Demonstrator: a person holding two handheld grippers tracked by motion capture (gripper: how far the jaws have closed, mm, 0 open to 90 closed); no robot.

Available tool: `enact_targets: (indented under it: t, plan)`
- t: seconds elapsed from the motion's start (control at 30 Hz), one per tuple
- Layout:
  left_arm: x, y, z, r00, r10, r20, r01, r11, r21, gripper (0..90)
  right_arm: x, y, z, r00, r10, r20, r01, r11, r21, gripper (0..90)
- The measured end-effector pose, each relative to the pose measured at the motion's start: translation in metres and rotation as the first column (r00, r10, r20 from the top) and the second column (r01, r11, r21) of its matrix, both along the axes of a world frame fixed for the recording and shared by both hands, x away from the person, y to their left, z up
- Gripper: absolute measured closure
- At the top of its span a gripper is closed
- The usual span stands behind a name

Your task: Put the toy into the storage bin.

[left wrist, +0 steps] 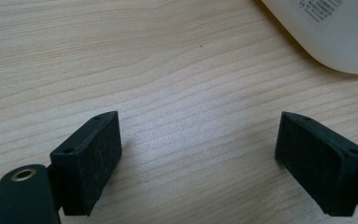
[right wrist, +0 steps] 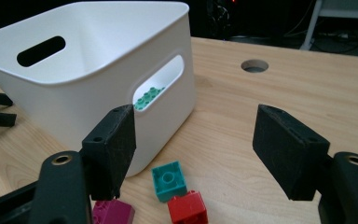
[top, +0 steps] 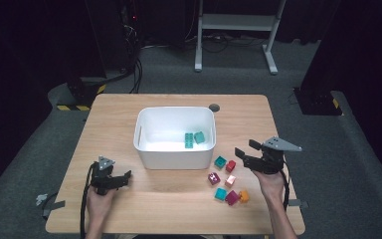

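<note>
in the high view, a white bin (top: pixel 175 137) sat mid-table with two green bricks (top: pixel 194 139) already lying in it, near its right wall, so the sorting looked begun but far from finished: seven loose bricks (top: pixel 228 182) still lay on the wooden table (top: pixel 129 209) just right of and in front of the bin, among them a teal brick (top: pixel 220 161), a red brick (top: pixel 231 166) and a magenta brick (top: pixel 214 178). the right gripper (top: pixel 244 152) hung just above and to the right of that cluster, its jaws wide apart and empty, while the left gripper (top: pixel 124 178) rested low on the table to the left of the bin, well apart from every brick. a round hole (top: pixel 214 107) showed in the tabletop behind the bin. in the left gripper view, the left gripper (left wrist: pixel 198 154) stood wide open over bare wood with nothing between its pads, and only a corner of the bin (left wrist: pixel 326 32) showed at upper right. in the right gripper view, the right gripper (right wrist: pixel 193 149) was open and held nothing; the teal brick (right wrist: pixel 168 180) and the red brick (right wrist: pixel 188 208) lay below and between its jaws, touching each other, with the magenta brick (right wrist: pixel 113 212) under the left jaw. the bin wall (right wrist: pixel 102 100) stood close beside these, which i judged could crowd the left jaw during a pick, and neighbouring bricks might get nudged.
</note>
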State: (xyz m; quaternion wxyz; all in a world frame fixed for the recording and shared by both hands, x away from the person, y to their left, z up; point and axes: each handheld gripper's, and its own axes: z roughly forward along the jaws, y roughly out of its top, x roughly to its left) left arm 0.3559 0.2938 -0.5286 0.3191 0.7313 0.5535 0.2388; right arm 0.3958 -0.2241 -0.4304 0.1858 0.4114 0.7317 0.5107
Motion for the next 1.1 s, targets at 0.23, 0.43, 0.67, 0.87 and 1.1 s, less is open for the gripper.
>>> enact_targets:
  t: [0.23,0.43,0.67,0.87,1.1]
  plan:
    - [0.0,0.0,0.0,1.0,-0.001,0.001,0.001,1.0,-0.005,14.5,-0.005,0.0,-0.018,0.9994,-0.019,-0.031,0.018,0.9991,-0.038,32.5]
    - [0.0,0.0,0.0,1.0,-0.001,0.001,0.001,1.0,-0.005,14.5,-0.007,0.0,-0.03,0.998,-0.034,-0.054,0.029,0.996,-0.084,31.6]
    - [0.0,0.0,0.0,1.0,-0.001,0.001,0.001,1.0,-0.005,14.5,-0.001,0.003,-0.045,0.994,-0.014,-0.108,0.002,0.9942,-0.108,32.9]
    - [0.0,0.0,0.0,1.0,-0.002,0.002,0.002,1.0,-0.005,14.5,0.005,0.01,-0.054,0.9905,0.015,-0.137,-0.035,0.9882,-0.149,34.3]
    - [0.0,0.0,0.0,1.0,-0.001,0.003,0.001,1.0,-0.006,14.5,0.012,0.013,-0.062,0.9857,0.036,-0.164,-0.064,0.9835,-0.169,36.1]
